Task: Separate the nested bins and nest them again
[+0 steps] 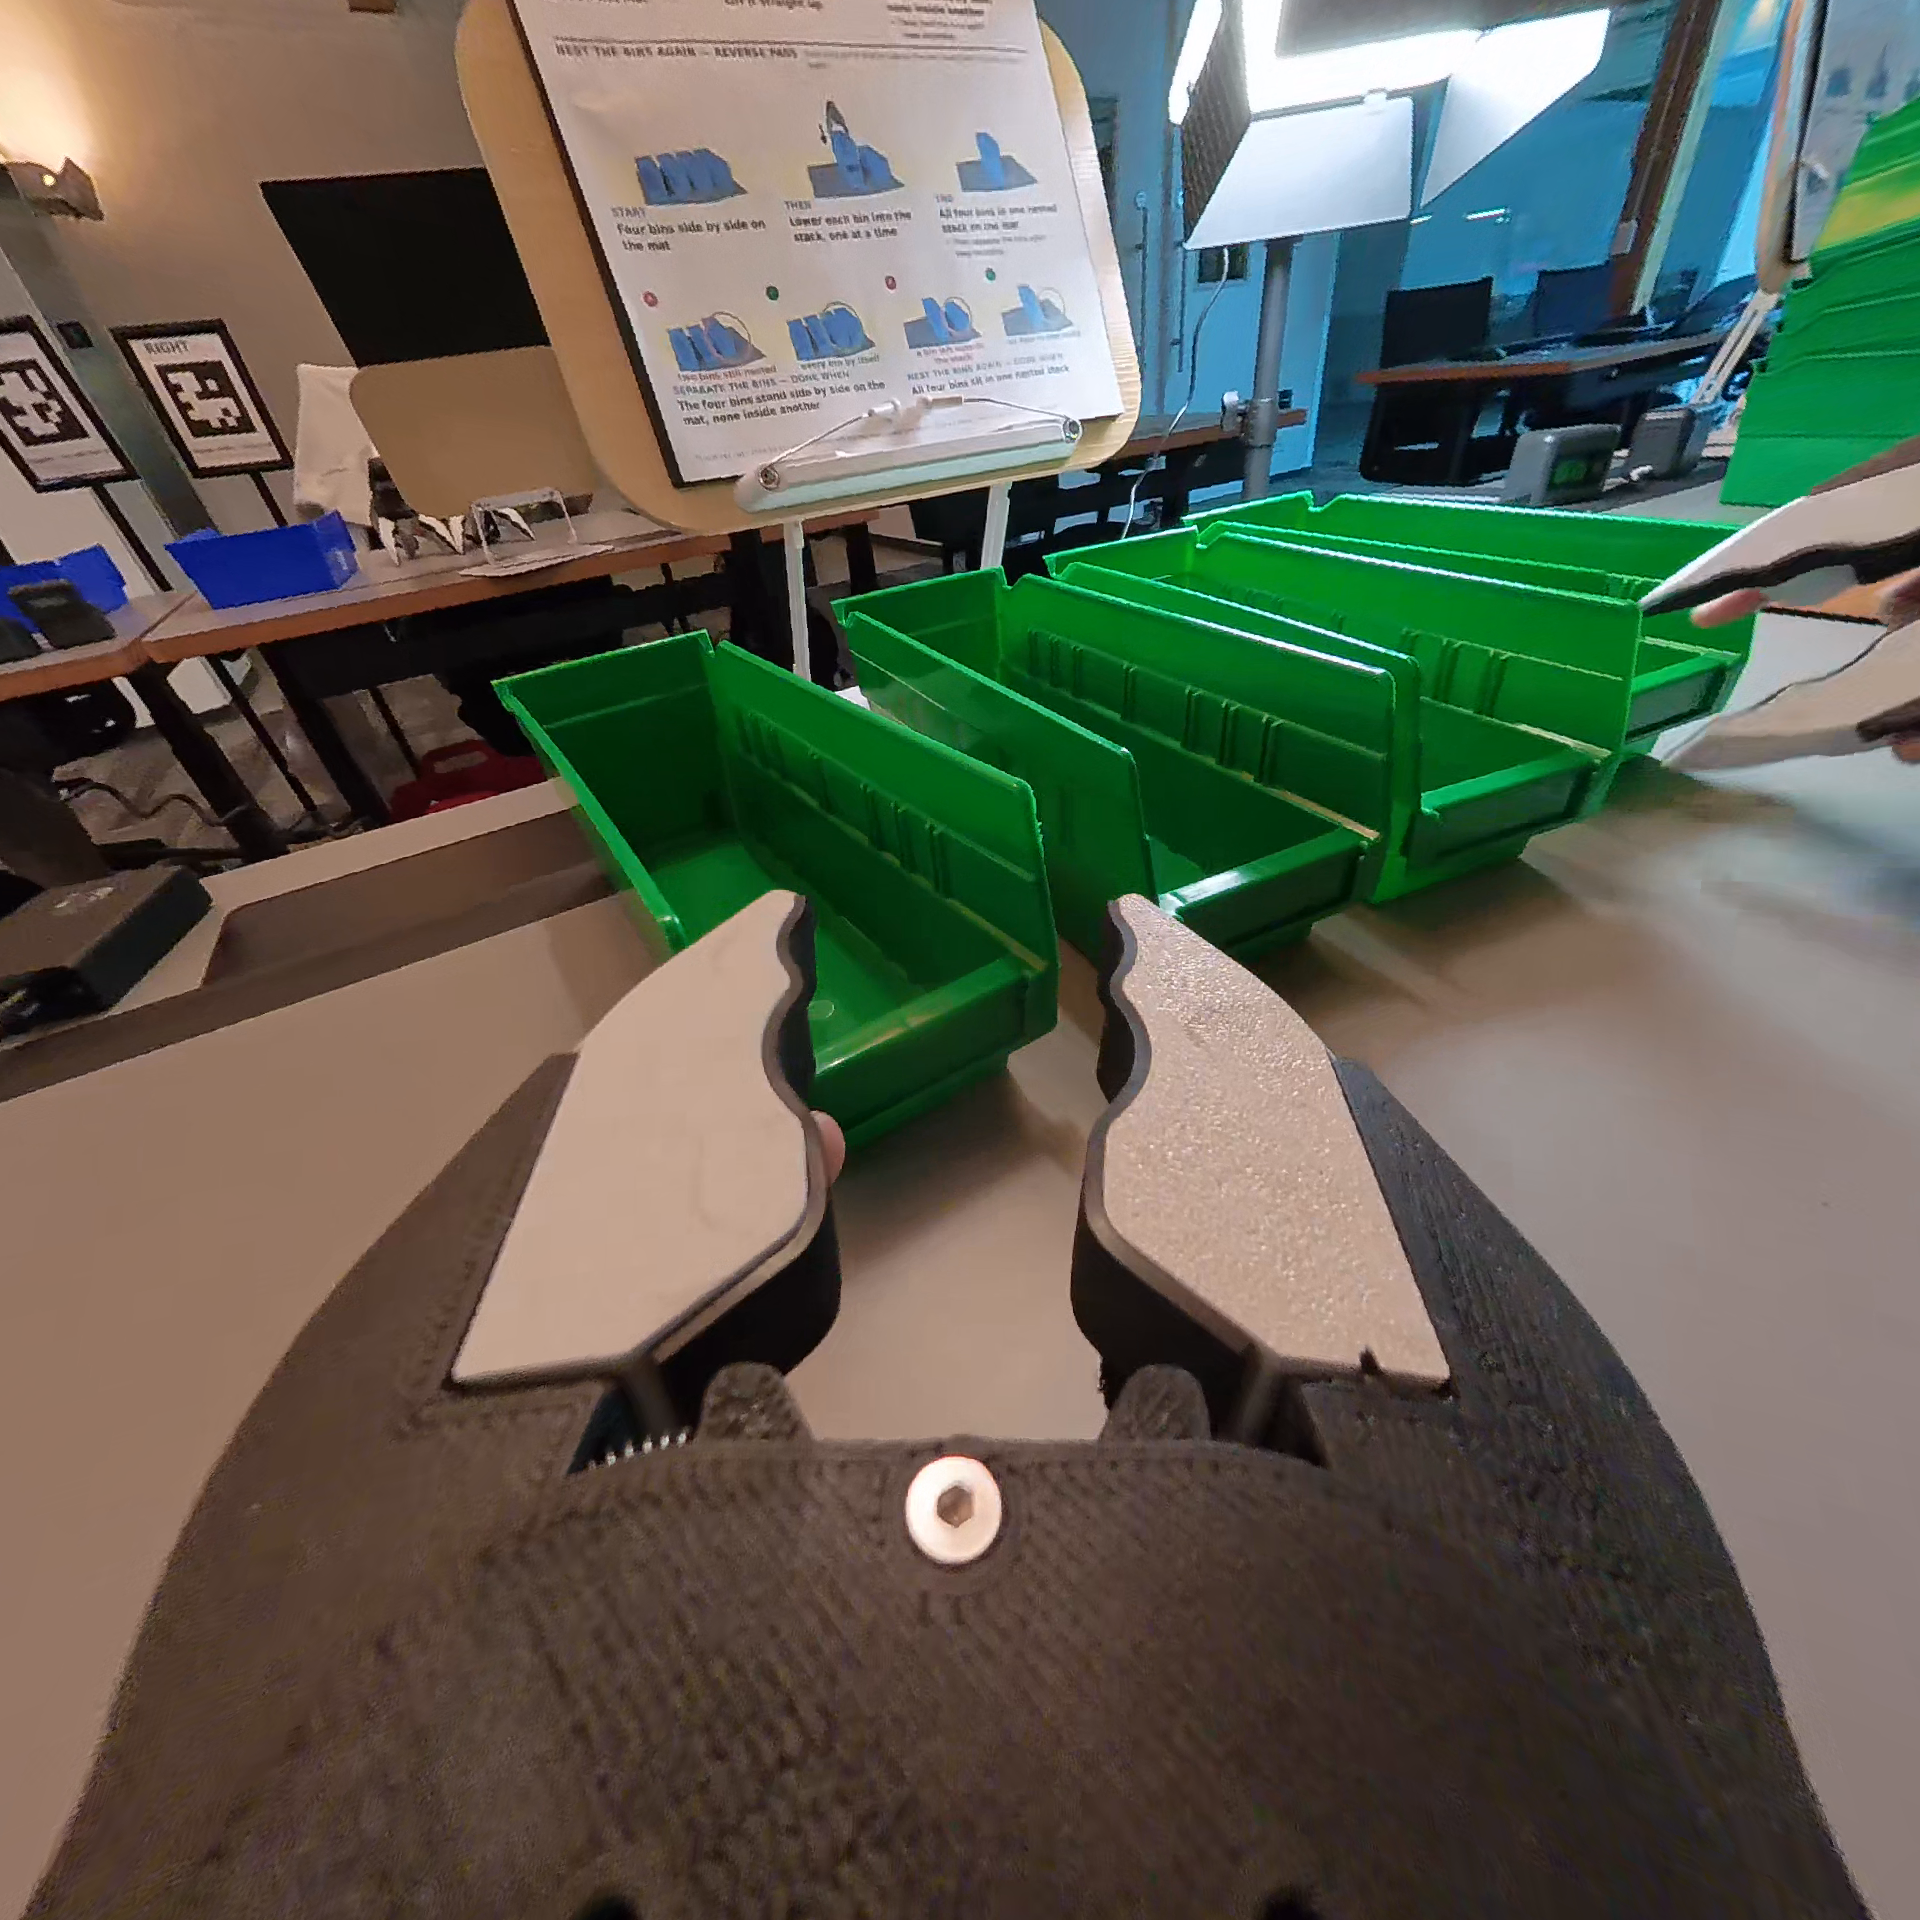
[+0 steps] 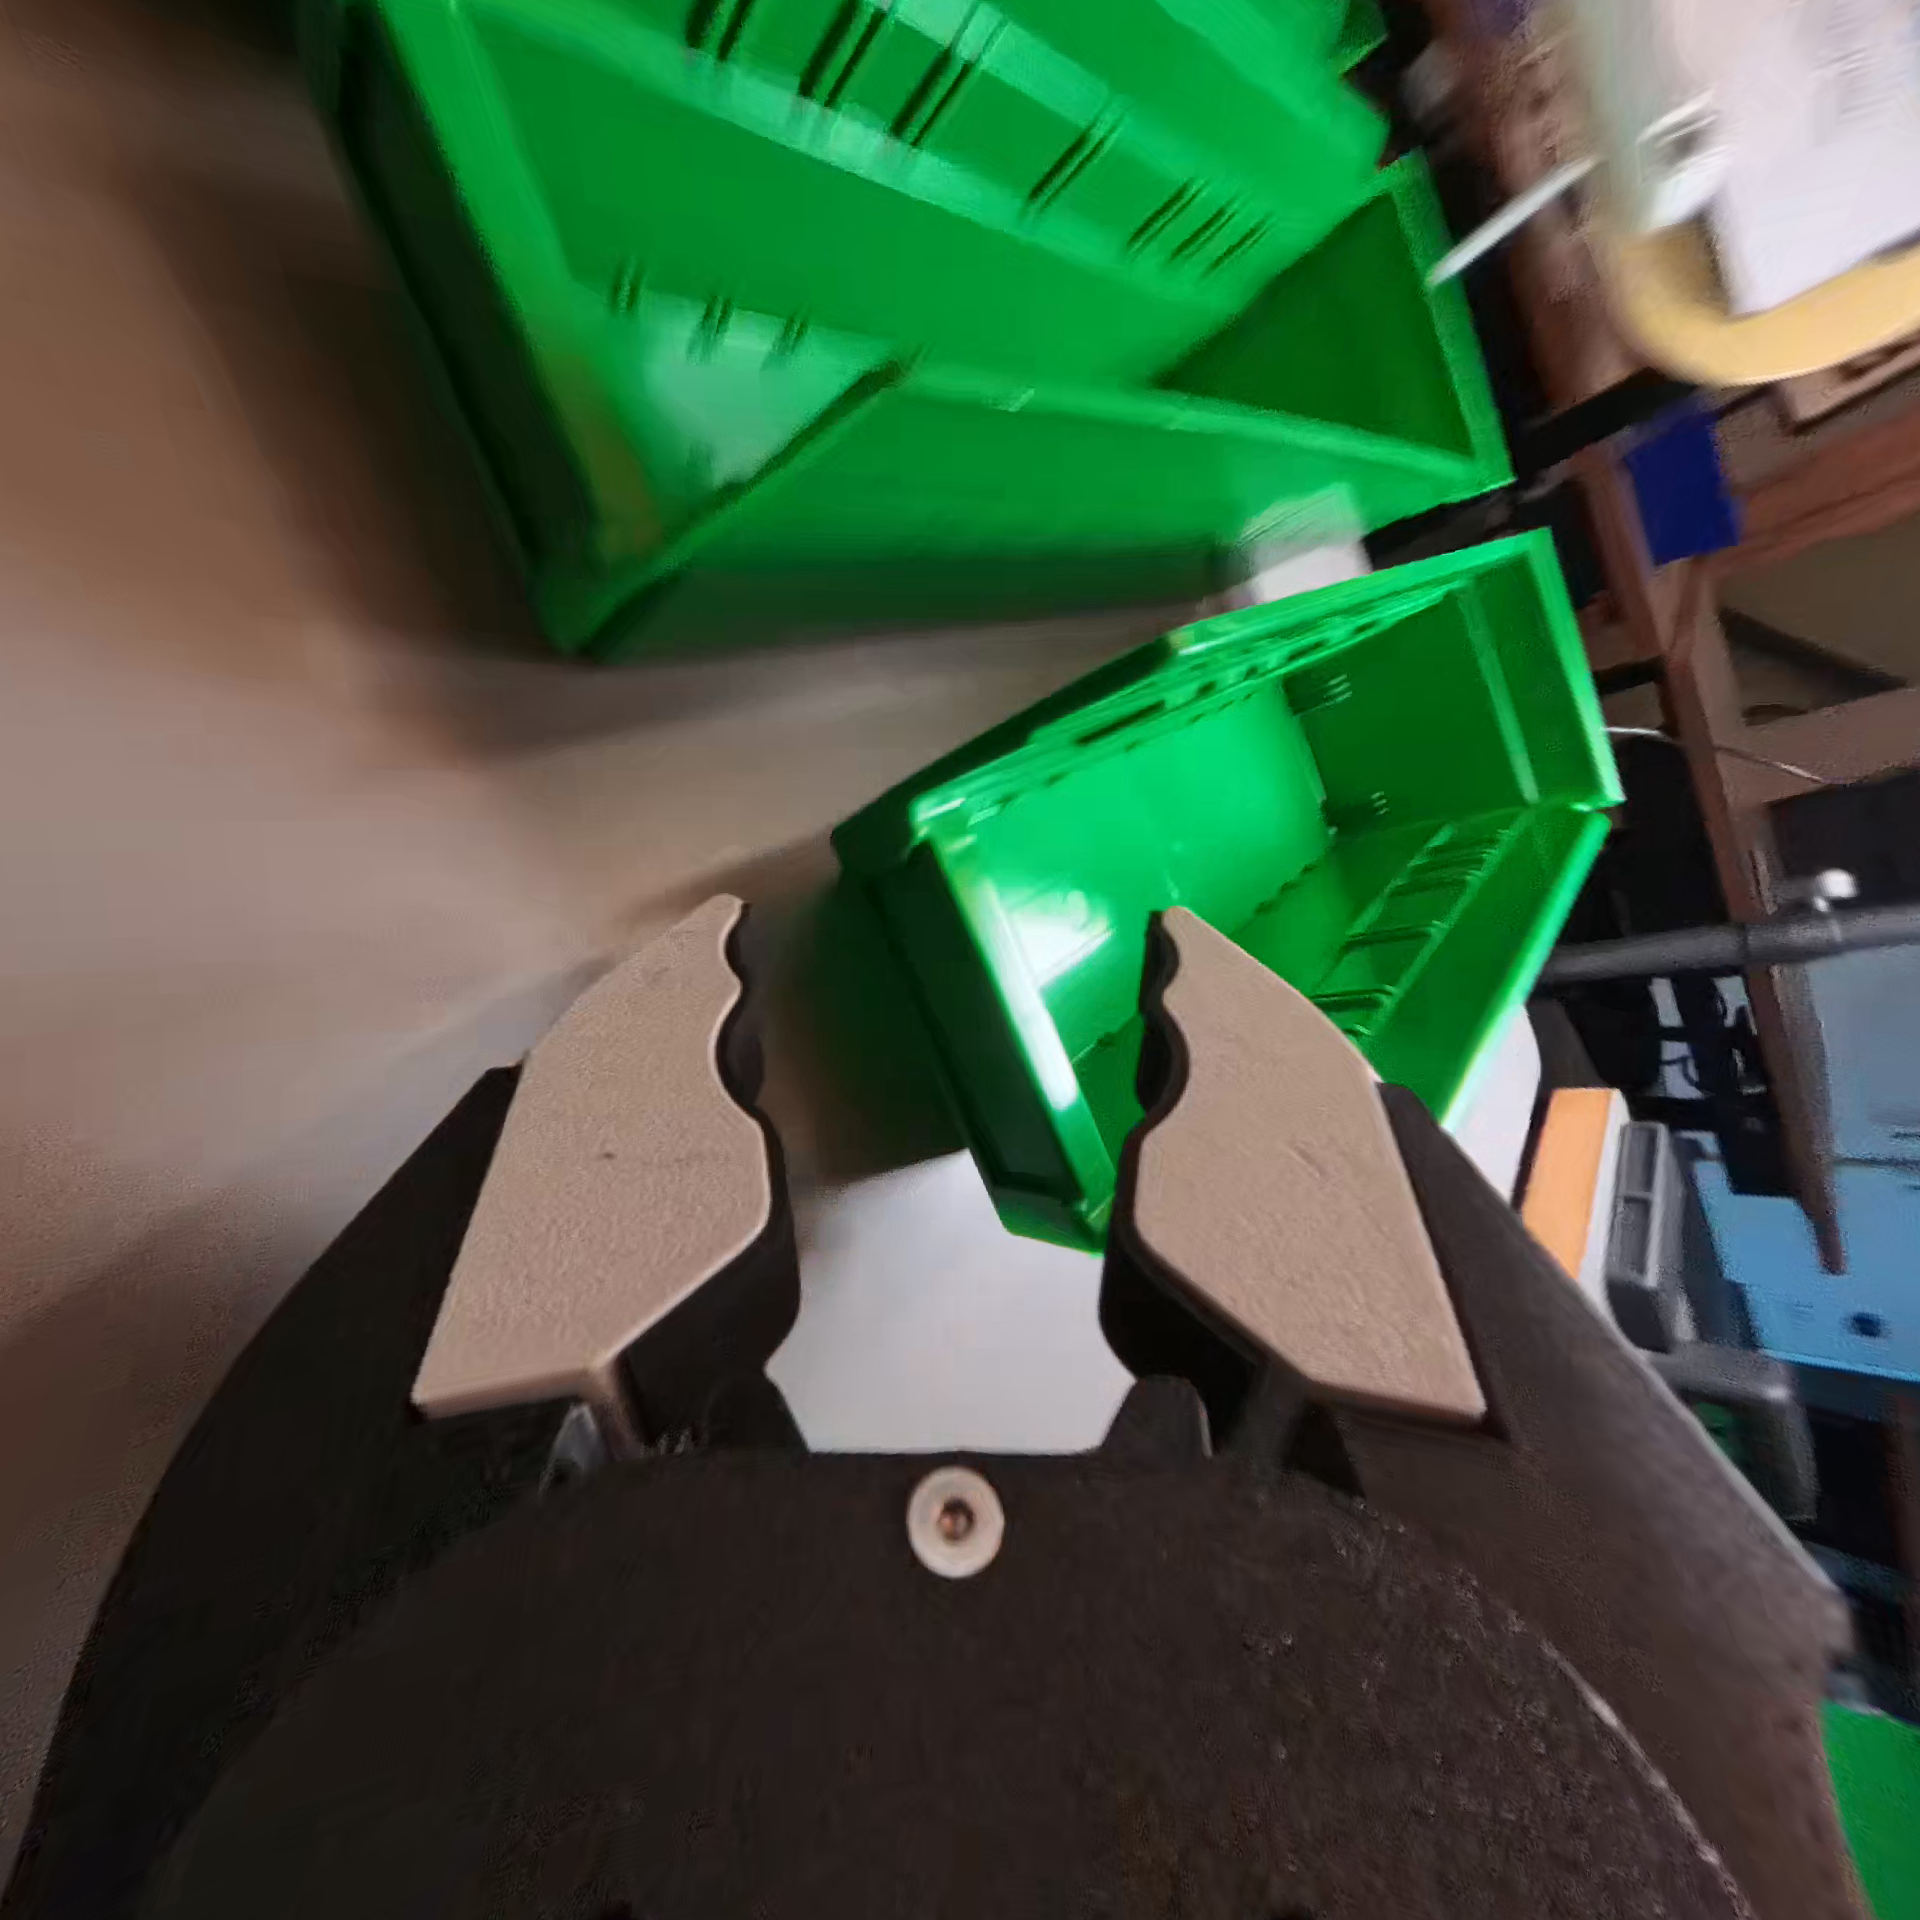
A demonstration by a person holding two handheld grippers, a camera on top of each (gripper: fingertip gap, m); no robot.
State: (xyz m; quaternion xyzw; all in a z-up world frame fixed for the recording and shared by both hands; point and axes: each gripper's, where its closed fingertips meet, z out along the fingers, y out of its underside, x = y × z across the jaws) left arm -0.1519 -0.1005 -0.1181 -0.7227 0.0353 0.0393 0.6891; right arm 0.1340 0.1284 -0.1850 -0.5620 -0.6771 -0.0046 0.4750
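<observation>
**A:** Four green bins side by side on the grey table [image 1: 1558,1143], none inside another from what I see, so separation looks done and re-nesting is next. Landmark: the leftmost bin [image 1: 831,904].

**B:** Where's the left gripper [image 1: 951,925] relative to it?

**A:** Just short of its low front lip, fingers spread and empty. The bin's long axis runs away from the gripper, toward the instruction board [image 1: 821,239] behind it. Left fingertip overlaps the front corner in view; can't tell if it touches.

**B:** Right gripper?

**A:** Right gripper [image 1: 1662,665] is at the far end of the row from the leftmost bin, jaws apart near the front of the farthest bin [image 1: 1683,686] and holding nothing. Its own view is rolled and blurred, so which bin sits ahead of it there — unclear.

**B:** So left is nearer.

**A:** Yes — my read: left takes the front lip head-on, lifts straight up, then over a neighbour.
</observation>
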